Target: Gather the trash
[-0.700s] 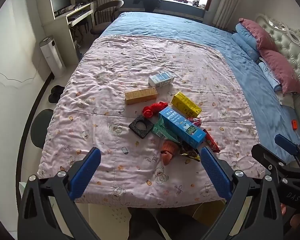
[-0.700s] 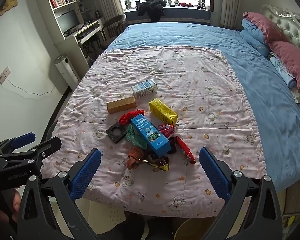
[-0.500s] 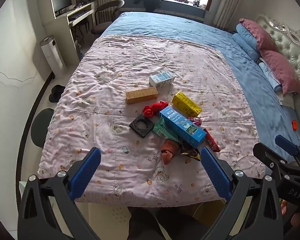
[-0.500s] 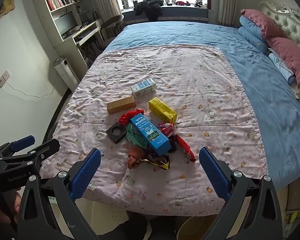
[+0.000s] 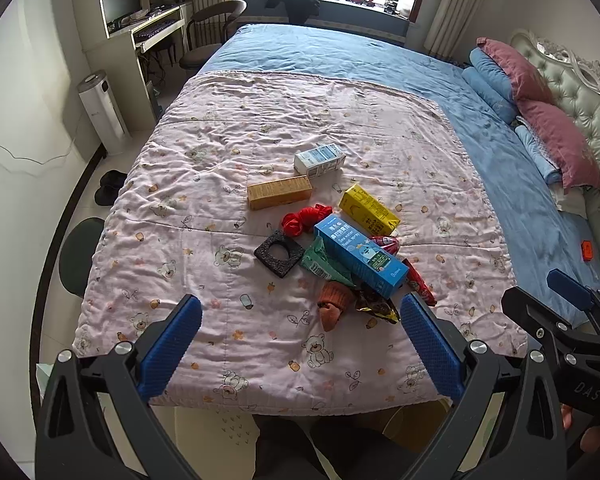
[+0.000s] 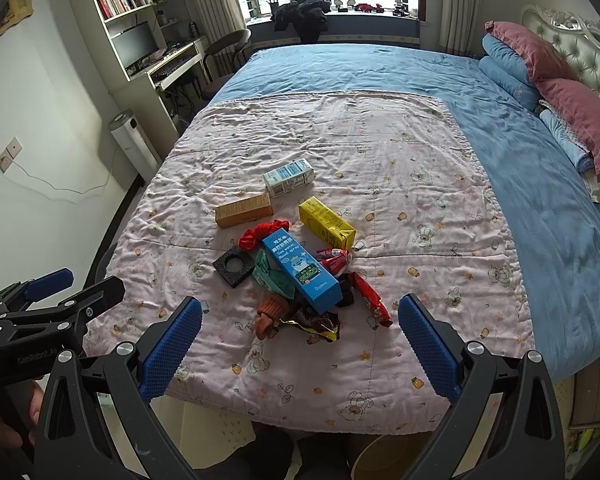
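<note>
A bed point(image 5: 340, 56) with a pink quilt point(image 5: 220, 152) carried the trash: four cartons, white point(image 5: 319, 159), gold point(image 5: 279, 192), yellow point(image 5: 368, 210) and blue point(image 5: 358, 255), plus one black foam square point(image 5: 278, 253) at 9 o'clock of the blue one. The left gripper point(image 5: 300, 328) and right gripper point(image 6: 299, 326) hovered at the quilt's near edge, jaws spread wide, each holding nothing.
</note>
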A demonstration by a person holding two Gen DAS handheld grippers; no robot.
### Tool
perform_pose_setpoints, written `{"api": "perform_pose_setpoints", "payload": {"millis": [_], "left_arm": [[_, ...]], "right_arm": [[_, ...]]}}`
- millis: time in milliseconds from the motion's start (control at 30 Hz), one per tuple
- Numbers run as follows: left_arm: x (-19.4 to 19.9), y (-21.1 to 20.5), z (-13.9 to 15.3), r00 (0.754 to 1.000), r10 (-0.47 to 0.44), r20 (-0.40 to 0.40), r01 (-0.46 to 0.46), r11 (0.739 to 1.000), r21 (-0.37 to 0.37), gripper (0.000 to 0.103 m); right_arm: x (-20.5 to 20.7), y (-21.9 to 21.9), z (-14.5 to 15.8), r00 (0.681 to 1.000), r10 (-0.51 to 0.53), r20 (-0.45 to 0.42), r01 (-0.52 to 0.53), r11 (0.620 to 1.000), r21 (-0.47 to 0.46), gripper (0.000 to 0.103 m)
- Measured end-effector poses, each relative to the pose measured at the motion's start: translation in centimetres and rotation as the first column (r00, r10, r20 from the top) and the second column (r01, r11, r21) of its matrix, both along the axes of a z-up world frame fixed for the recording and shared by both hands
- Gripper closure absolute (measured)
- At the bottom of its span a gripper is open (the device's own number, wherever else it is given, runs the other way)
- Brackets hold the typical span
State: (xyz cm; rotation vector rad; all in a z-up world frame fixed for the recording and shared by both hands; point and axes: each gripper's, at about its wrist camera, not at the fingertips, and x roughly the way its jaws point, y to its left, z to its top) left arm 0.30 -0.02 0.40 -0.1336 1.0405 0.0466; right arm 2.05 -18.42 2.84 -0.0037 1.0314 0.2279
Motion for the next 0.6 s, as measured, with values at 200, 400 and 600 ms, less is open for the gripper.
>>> {"api": "perform_pose_setpoints", "payload": {"millis": [200,400,600], "left_arm": [[0.21,-0.3,-0.04,1.0,-0.005,-0.006,0.005,1.0,-0.001,0.004],[0.27,-0.76,-0.71,1.0,-0.01,-0.011,0.01,1.0,-0.001,0.004],[0.24,-0.93,-0.81,1.0,-0.009,-0.012,0.009,1.0,-0.001,0.004]], "right_arm": [[0.04,0.01,0.1,1.0,0.001,-0.003,-0.001,1.0,0.003,0.008],[0.0,-0.02,0.05,1.0,0.0,0.0,0.0,1.0,0.005,0.008],[0.06,-0.05,-0.04,1.0,0.003,-0.002,-0.003,1.0,0.004,0.008]]}}
